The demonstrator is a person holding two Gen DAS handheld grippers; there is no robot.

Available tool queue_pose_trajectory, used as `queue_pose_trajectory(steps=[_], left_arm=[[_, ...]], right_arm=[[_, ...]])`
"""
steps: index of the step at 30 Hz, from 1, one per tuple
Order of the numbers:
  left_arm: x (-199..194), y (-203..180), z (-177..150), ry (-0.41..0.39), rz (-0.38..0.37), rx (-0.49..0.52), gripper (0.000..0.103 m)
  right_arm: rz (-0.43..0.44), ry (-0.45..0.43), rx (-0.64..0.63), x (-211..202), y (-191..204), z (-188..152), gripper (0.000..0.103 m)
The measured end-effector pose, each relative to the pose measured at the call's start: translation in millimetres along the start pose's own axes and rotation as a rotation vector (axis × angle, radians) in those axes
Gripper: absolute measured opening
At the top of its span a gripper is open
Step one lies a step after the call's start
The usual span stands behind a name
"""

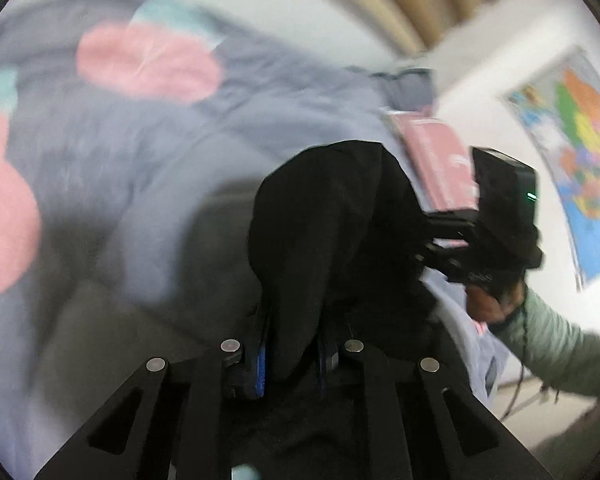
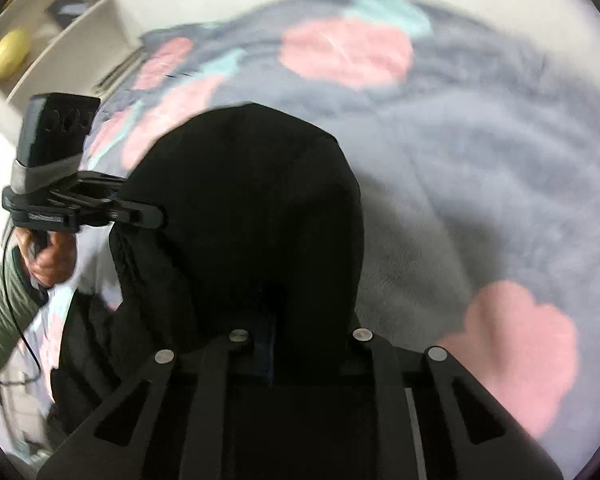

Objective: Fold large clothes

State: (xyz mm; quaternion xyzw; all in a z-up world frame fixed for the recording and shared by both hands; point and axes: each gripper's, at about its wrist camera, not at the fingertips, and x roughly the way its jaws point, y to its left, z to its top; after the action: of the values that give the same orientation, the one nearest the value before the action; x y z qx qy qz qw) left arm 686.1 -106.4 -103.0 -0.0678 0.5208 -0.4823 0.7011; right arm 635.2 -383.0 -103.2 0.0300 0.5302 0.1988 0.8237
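Note:
A black garment (image 1: 328,232) hangs bunched over my left gripper (image 1: 294,360), which is shut on its fabric and holds it above the bed. In the right wrist view the same black garment (image 2: 240,216) drapes over my right gripper (image 2: 300,344), which is shut on it too, fingertips hidden by cloth. The right gripper (image 1: 432,248) shows in the left wrist view at the right, clamped on the garment's edge. The left gripper (image 2: 156,216) shows in the right wrist view at the left, also on the garment's edge. Both views are motion-blurred.
A grey-blue bedspread with pink and teal patches (image 1: 140,140) lies below; it also fills the right wrist view (image 2: 460,140). A colourful wall map (image 1: 580,152) hangs at right. White shelves with a yellow object (image 2: 8,56) stand at far left. A pink item (image 1: 436,156) lies on the bed.

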Motion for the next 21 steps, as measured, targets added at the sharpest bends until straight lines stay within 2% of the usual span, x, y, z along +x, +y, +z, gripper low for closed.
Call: queue_pose_trajectory(steps=[6,12,16,21], left_arm=[[-79,-88,-57,-0.062,0.038,0.145,0.017],[-126,-140,-121,-0.063,0.066,0.176,0.017],[-128,-159,-170,-0.025,0.132,0.171,0.017],[-103,-162,-239,0.063,0.179,0.102,0.018]], right_arm=[[-0.062,-0.1,-0.114,-78,72,-33,0.021],[-0.122,-0.151,-0.207,-140,151,-94,0.021],[-0.189,-0.136,-0.273,-151,195,-146,0.021],[-0.223,-0.03,-0.321,-118,228,-222,0.021]])
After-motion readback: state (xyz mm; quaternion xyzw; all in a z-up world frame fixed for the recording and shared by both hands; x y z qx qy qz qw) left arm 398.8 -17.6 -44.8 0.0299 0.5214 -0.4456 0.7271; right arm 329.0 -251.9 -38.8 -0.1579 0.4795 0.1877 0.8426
